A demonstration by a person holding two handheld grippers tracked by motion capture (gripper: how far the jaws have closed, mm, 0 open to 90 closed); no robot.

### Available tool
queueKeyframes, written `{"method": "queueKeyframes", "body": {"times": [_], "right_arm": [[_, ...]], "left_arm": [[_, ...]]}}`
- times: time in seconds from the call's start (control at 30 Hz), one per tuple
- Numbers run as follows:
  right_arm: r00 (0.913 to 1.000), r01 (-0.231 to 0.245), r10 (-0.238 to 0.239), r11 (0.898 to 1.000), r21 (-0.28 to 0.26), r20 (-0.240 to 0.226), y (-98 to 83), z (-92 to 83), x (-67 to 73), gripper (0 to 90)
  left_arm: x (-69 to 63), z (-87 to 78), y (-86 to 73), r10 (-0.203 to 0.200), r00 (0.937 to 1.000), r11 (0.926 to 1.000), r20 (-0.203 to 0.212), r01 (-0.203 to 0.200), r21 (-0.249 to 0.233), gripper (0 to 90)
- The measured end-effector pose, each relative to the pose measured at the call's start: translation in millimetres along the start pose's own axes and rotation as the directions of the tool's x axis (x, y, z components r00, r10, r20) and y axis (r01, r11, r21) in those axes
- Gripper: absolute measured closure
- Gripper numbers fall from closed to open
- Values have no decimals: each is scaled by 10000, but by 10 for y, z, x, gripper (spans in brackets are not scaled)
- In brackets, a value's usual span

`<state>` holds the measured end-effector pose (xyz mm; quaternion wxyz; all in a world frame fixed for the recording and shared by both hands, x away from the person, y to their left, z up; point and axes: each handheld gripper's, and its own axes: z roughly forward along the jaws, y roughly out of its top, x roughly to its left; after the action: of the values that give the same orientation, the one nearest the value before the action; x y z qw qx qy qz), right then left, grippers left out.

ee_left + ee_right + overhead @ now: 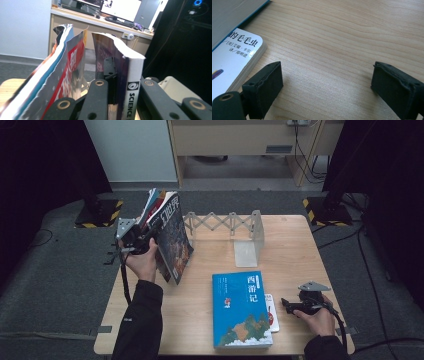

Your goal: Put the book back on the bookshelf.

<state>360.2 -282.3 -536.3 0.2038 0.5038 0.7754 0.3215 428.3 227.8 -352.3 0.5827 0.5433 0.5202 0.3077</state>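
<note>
At the table's left, my left gripper (136,243) is shut on a thick dark-covered book (172,237) held upright and tilted. In the left gripper view the jaws of that gripper (123,87) clamp the book's white spine (132,82), printed "SCIENCE". Several thin magazines (62,75) lean beside it on the left. My right gripper (289,305) rests low near the front right edge, open. In the right gripper view its pads (265,85) stand wide apart over bare wood, with nothing between them.
A blue book (241,310) lies flat at the front centre, partly over a small white book (271,312) (234,55) just left of my right gripper. An expanding metal book rack (235,227) stands along the table's far edge, with its end plate right of centre.
</note>
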Motion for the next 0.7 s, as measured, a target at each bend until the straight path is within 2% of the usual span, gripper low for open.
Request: {"method": "queueKeyframes", "body": {"times": [0.13, 0.3, 0.37, 0.6, 0.7], "right_arm": [[10000, 54, -54, 10000, 5, -25, 0, 1, -3, 105], [10000, 58, -58, 10000, -5, -28, -1, 1, -3, 105], [10000, 67, -67, 10000, -26, -21, -1, 3, -3, 105], [10000, 87, -87, 10000, -43, -41, -2, 4, -4, 105], [9999, 94, -94, 10000, -26, -73, -3, 1, -6, 105]], "left_arm": [[-13, 78, -46, 196, 9995, 9998, -261, -197, -47, 819], [12, 146, -91, -48, 9991, 9996, -420, 36, -288, 819], [17, 175, -110, -98, 9987, 9986, -503, 72, -527, 819], [7, 255, -163, 149, 9961, 9965, -870, -219, -803, 819], [18, 261, -180, 136, 9956, 9954, -928, -223, -931, 819]]}}
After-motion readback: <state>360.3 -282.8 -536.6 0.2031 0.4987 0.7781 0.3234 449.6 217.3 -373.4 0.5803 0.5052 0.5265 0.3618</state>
